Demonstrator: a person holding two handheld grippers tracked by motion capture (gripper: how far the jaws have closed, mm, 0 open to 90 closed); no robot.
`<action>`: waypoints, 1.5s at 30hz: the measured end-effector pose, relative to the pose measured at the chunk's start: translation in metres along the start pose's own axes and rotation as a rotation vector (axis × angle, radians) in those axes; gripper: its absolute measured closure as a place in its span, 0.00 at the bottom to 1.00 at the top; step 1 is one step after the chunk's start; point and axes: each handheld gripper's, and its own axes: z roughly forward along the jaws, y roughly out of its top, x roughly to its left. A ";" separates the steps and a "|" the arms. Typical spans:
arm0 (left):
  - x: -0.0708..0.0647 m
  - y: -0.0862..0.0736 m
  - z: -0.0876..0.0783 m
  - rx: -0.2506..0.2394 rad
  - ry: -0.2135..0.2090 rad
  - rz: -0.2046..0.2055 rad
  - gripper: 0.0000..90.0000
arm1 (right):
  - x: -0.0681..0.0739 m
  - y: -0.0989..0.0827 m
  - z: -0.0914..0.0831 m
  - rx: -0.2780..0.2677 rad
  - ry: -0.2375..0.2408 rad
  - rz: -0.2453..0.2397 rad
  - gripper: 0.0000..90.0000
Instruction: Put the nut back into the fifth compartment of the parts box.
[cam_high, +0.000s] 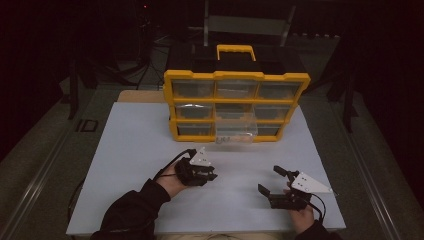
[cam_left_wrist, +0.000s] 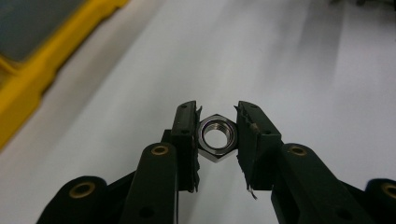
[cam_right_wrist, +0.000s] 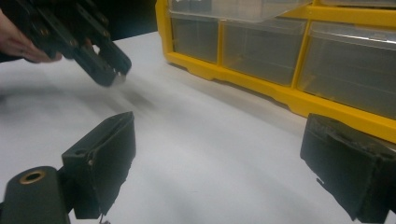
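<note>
Right gripper (cam_high: 272, 184): jaws spread wide, nothing between them, low over the white counter (cam_high: 130, 150). Left gripper (cam_left_wrist: 217, 135): jaws clamped on a steel hex nut (cam_left_wrist: 216, 136), above the counter. Yellow drawer organizer (cam_high: 235, 105): upright at the counter's far side, one clear drawer (cam_high: 235, 131) pulled out.

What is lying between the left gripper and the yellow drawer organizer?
Nothing: in the high view, bare white board separates the left gripper from the yellow drawer organizer, whose bottom-middle drawer sticks out.
</note>
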 end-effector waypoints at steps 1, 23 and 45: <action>0.000 0.001 -0.003 -0.004 0.003 0.001 0.76 | 0.000 0.000 0.000 -0.001 0.001 -0.001 0.12; 0.013 0.034 -0.059 -0.109 0.026 0.001 0.76 | 0.000 0.000 0.000 -0.001 -0.002 -0.001 0.12; 0.023 0.084 -0.094 -0.203 0.042 0.030 0.76 | 0.000 0.000 0.001 0.002 -0.001 -0.001 0.12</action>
